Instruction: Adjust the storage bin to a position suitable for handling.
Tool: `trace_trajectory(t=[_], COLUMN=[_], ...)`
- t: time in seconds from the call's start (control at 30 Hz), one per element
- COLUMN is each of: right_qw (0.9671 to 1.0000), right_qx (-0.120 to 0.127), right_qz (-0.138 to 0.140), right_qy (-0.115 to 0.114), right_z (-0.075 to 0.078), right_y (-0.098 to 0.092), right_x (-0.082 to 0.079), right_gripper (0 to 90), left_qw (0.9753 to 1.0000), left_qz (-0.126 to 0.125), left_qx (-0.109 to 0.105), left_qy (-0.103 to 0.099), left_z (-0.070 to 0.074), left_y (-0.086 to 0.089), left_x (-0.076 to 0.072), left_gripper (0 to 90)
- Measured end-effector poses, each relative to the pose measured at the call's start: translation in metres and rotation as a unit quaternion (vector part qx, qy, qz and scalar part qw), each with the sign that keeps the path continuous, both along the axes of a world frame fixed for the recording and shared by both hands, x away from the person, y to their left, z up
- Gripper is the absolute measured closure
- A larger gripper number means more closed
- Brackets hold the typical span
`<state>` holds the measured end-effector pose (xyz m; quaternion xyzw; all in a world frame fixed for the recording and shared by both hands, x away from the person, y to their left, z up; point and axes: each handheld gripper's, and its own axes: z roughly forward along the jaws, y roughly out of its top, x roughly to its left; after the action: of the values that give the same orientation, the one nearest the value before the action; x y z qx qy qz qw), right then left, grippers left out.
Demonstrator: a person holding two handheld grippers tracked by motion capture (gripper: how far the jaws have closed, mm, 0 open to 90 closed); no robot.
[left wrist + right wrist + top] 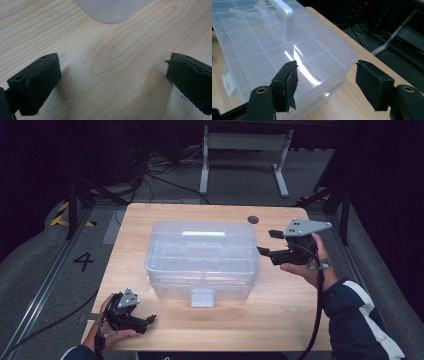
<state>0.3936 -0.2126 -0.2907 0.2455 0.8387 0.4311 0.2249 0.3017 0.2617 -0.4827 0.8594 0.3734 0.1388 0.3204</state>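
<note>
High view: the clear plastic box [202,257] sits mid-table [280,320], lid closed. Your left gripper [145,321] rests near the front-left edge; your right gripper [266,244] hovers just beside the box's right end.

Left gripper view: jaws open over bare table.

Right gripper view: jaws open, empty, facing the box [274,50].

Your right gripper [325,85] has its two black jaws spread wide with nothing between them, pointed at the near corner of the clear plastic box [274,47]. The box sits lid-closed on the wooden table [352,100], its white handle [285,13] raised on top.
</note>
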Motion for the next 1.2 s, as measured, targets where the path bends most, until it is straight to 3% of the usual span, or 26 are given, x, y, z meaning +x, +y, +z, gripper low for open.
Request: trace_trajectory(t=[0.3,0.53,0.6,0.8,1.2], right_qw=[0.9990,0.9976,0.9968,0.9961,0.9955], right_qx=[-0.017,-0.018,-0.028,-0.045,-0.068], right_qz=[0.041,0.066,0.074,0.073,0.064], right_qy=[0.004,0.010,0.011,0.020,0.017], right_z=[0.001,0.004,0.002,-0.005,-0.003], right_y=[0.042,0.063,0.071,0.087,0.105], right_x=[0.007,0.011,0.013,0.019,0.026], right_gripper=[38.8,44.1,45.5,48.4,57.4], left_qw=[1.0000,1.0000,1.0000,1.0000,1.0000], left_qz=[0.001,0.000,0.001,0.001,-0.001], left_qx=[-0.002,-0.002,-0.002,-0.001,0.000], left_qy=[0.002,0.001,0.002,0.002,0.000], left_z=[0.000,0.000,0.000,0.000,0.000], left_y=[0.000,0.000,0.000,0.000,0.000], left_x=[0.000,0.000,0.000,0.000,0.000], left_gripper=[0.2,0.3,0.3,0.3,0.3])
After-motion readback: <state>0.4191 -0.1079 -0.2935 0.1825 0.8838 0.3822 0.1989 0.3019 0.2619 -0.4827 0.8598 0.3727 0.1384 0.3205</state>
